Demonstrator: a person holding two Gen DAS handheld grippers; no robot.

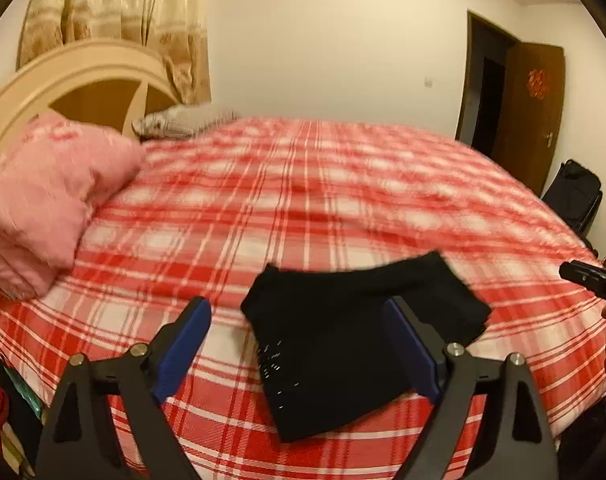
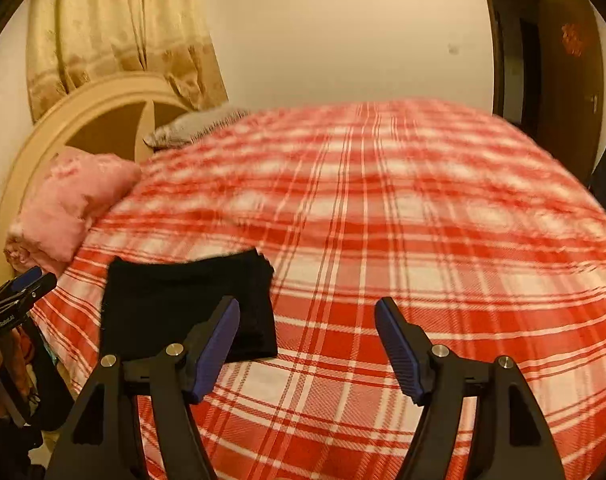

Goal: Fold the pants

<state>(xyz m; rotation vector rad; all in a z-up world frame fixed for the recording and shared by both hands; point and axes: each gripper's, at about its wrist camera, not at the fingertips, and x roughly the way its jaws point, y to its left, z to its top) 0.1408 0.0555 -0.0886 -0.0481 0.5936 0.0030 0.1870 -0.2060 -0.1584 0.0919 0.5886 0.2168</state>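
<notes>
Open plaid bed (image 2: 383, 220) stretches clear beyond and right of the folded pants (image 2: 183, 304). A pink quilt (image 1: 43, 200) and grey pillow (image 1: 183, 120) crowd the headboard (image 1: 83, 64) side at left.
</notes>
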